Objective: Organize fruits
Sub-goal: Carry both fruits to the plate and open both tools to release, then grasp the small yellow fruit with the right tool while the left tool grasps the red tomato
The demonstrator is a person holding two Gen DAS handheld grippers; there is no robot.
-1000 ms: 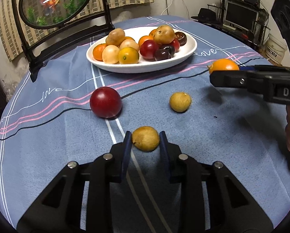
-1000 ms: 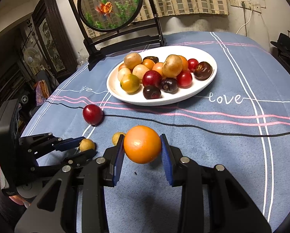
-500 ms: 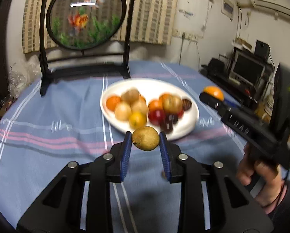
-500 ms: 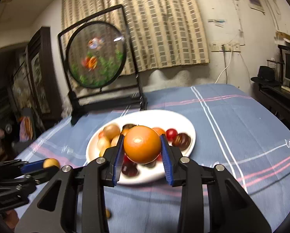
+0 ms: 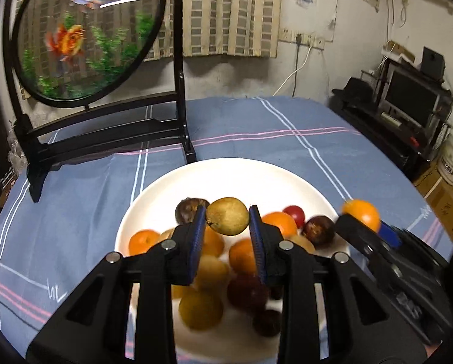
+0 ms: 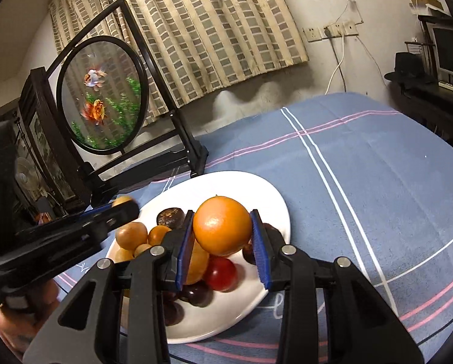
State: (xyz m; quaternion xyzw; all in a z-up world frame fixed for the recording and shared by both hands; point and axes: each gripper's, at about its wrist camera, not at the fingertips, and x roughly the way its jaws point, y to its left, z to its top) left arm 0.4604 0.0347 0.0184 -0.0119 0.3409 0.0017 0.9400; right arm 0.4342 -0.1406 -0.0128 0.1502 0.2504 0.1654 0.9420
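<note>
My left gripper (image 5: 227,217) is shut on a small yellow-brown fruit (image 5: 228,216) and holds it above the white plate (image 5: 226,176), which is piled with several fruits. My right gripper (image 6: 222,230) is shut on an orange (image 6: 222,226) and holds it above the same plate (image 6: 265,194). In the left wrist view the right gripper with its orange (image 5: 361,214) is at the plate's right edge. In the right wrist view the left gripper with its fruit (image 6: 121,201) is at the plate's left edge.
A round fish screen on a black stand (image 5: 86,33) stands on the blue tablecloth (image 5: 287,139) just behind the plate; it also shows in the right wrist view (image 6: 103,91). A desk with a monitor (image 5: 408,97) is off to the right.
Both grippers have lifted their fruits off the table and carried them forward over the plate. The red fruit and the other small fruit on the cloth have left view.
</note>
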